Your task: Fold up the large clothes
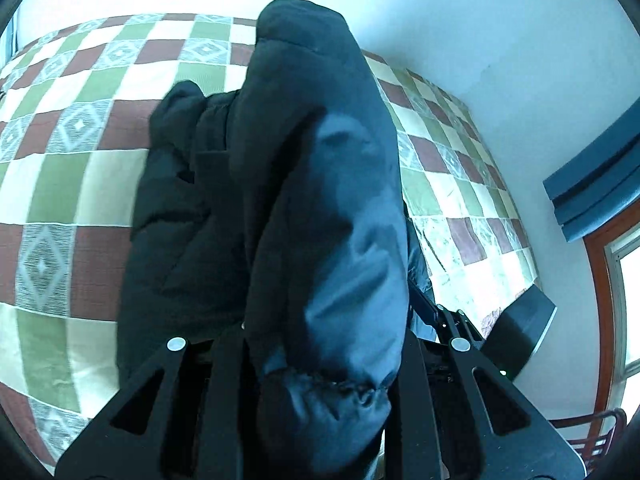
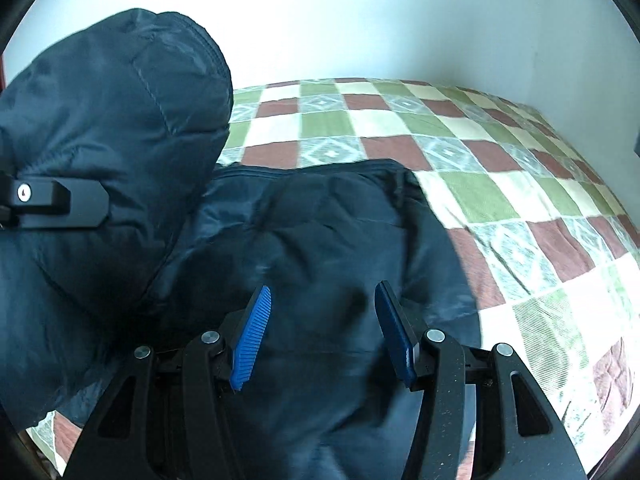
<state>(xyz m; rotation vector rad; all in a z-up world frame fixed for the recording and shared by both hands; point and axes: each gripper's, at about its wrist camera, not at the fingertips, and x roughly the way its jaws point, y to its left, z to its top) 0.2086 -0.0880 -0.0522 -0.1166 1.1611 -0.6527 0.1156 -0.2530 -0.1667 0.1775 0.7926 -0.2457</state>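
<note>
A dark navy padded jacket (image 2: 320, 240) lies on a checkered bed. My left gripper (image 1: 324, 400) is shut on the cuff end of the jacket's sleeve (image 1: 332, 200) and holds it lifted, so the sleeve hides the fingertips. In the right wrist view the lifted sleeve (image 2: 108, 140) bulges at the left, with the left gripper's body (image 2: 60, 202) clamped on it. My right gripper (image 2: 322, 320) is open, its blue pads (image 2: 254, 336) spread just above the jacket's body, holding nothing.
The bed has a green, maroon and cream checkered quilt (image 1: 72, 152) reaching to white walls. A blue shelf (image 1: 596, 188) and a wood-framed window (image 1: 612, 312) are at the right. The other gripper's black part (image 1: 516, 332) shows beside the bed edge.
</note>
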